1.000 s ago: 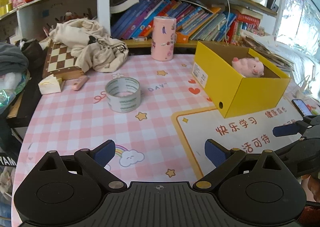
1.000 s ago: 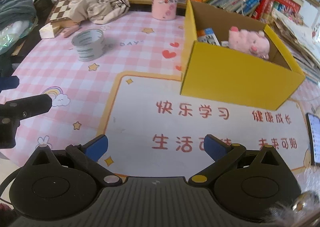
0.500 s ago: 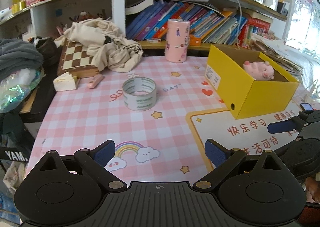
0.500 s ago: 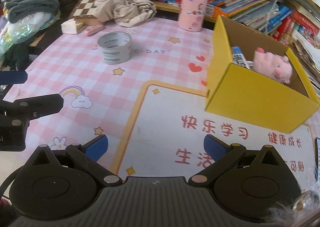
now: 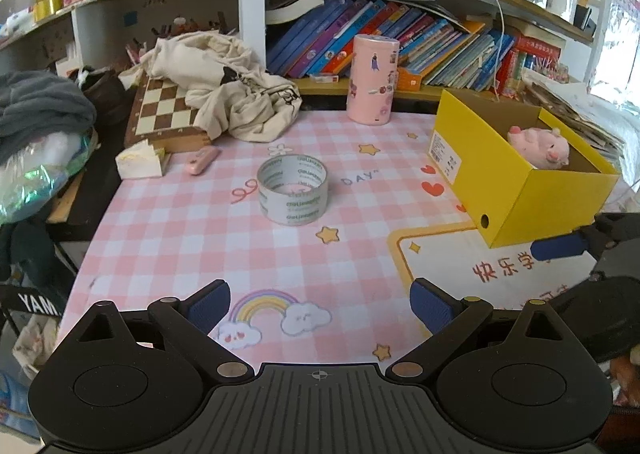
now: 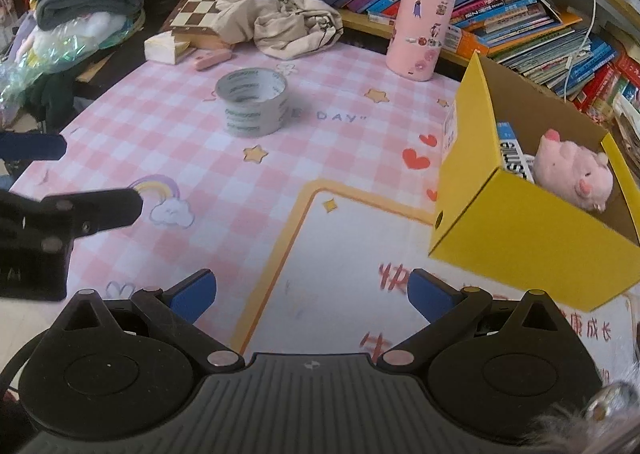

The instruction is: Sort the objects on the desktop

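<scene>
The left gripper (image 5: 320,304) hovered low over the near edge of the pink checked mat (image 5: 168,238), its blue-padded fingers spread wide with nothing between them. The right gripper (image 6: 312,292) sat beside it in the same state, jaws apart and empty, above the white panel of the mat.

Straight ahead of the left gripper, well apart from it, the tape roll (image 5: 293,190) lay flat on its side with the hollow core facing up. Ahead and to the right of both tools stood the yellow box (image 5: 516,190), open on top, already holding a pink plush pig (image 5: 540,142).

The likeliest trouble seemed to be the grasp on the roll. Its outer wall looked smooth and curved, so jaws closing off-centre could push it sideways or squirt it out across the mat. Pinching one wall, one finger inside the core, might hold better. A second risk was the carry: the box wall rose high, and a low swing could knock the box or catch the roll on its rim. The pink canister (image 5: 372,80) beyond the roll could be tipped by an overshoot.
</scene>
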Action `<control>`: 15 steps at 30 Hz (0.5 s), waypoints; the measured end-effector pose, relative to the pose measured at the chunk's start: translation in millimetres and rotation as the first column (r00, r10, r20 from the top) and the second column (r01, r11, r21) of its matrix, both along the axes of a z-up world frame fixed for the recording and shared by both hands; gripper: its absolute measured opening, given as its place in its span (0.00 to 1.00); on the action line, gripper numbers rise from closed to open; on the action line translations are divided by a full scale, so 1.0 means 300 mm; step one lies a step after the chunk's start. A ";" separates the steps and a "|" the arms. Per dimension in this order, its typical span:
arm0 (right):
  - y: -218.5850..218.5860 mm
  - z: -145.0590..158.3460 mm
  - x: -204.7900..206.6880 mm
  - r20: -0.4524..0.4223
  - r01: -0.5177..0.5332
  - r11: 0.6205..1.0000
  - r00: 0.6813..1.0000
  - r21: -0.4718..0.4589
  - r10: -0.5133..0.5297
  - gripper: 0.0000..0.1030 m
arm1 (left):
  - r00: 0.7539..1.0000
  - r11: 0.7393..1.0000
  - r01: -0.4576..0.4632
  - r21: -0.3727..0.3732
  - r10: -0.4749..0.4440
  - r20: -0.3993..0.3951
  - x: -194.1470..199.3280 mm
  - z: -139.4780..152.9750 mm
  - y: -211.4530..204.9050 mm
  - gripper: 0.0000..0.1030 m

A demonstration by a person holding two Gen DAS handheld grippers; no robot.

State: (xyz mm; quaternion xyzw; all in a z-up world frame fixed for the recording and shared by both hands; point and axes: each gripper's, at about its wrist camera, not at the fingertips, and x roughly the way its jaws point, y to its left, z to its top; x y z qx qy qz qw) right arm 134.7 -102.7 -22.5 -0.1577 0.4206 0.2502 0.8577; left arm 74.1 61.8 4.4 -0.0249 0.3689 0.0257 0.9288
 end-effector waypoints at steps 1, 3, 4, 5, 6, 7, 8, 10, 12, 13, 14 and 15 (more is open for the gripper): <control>0.004 0.000 0.017 -0.005 -0.004 1.000 1.000 0.005 0.004 1.00 | 1.000 1.000 -0.004 0.009 0.004 0.000 0.009 0.003 0.000 0.95; 0.015 0.000 0.047 -0.010 -0.020 1.000 1.000 0.012 0.020 1.00 | 1.000 1.000 -0.021 0.021 0.021 0.008 0.026 0.012 0.008 0.95; 0.024 0.002 0.058 -0.006 -0.038 0.999 0.999 0.012 0.038 1.00 | 0.999 0.999 -0.034 0.023 0.033 0.015 0.034 0.017 0.015 0.95; 0.033 0.002 0.067 0.003 -0.055 0.998 0.999 0.008 0.055 1.00 | 0.999 0.999 -0.049 0.018 0.049 0.021 0.042 0.019 0.022 0.95; 0.042 0.002 0.076 0.013 -0.070 0.998 0.997 0.002 0.070 1.00 | 0.998 0.998 -0.065 0.009 0.065 0.023 0.054 0.019 0.032 0.95; 0.048 0.002 0.084 0.019 -0.079 0.997 0.997 -0.002 0.079 1.00 | 0.996 0.997 -0.080 0.001 0.080 0.024 0.066 0.019 0.041 0.95; 0.054 0.000 0.093 0.023 -0.087 0.996 0.996 -0.004 0.087 1.00 | 0.996 0.996 -0.090 0.002 0.090 0.023 0.079 0.019 0.046 0.95; 0.063 -0.005 0.111 0.036 -0.103 0.995 0.994 -0.009 0.103 1.00 | 0.994 0.995 -0.103 0.006 0.102 0.024 0.102 0.019 0.056 0.95; 0.074 -0.013 0.127 0.053 -0.118 0.993 0.992 -0.018 0.119 1.00 | 0.993 0.994 -0.113 0.008 0.112 0.027 0.124 0.019 0.067 0.95; 0.080 -0.018 0.135 0.061 -0.125 0.992 0.990 -0.022 0.126 1.00 | 0.993 0.993 -0.117 0.007 0.117 0.025 0.137 0.018 0.073 0.95; 0.085 -0.022 0.142 0.064 -0.130 0.991 0.989 -0.021 0.131 1.00 | 0.992 0.993 -0.121 0.009 0.121 0.023 0.151 0.016 0.081 0.95; 0.090 -0.025 0.150 0.066 -0.135 0.991 0.989 -0.018 0.136 1.00 | 0.992 0.992 -0.126 0.011 0.125 0.020 0.164 0.014 0.089 0.95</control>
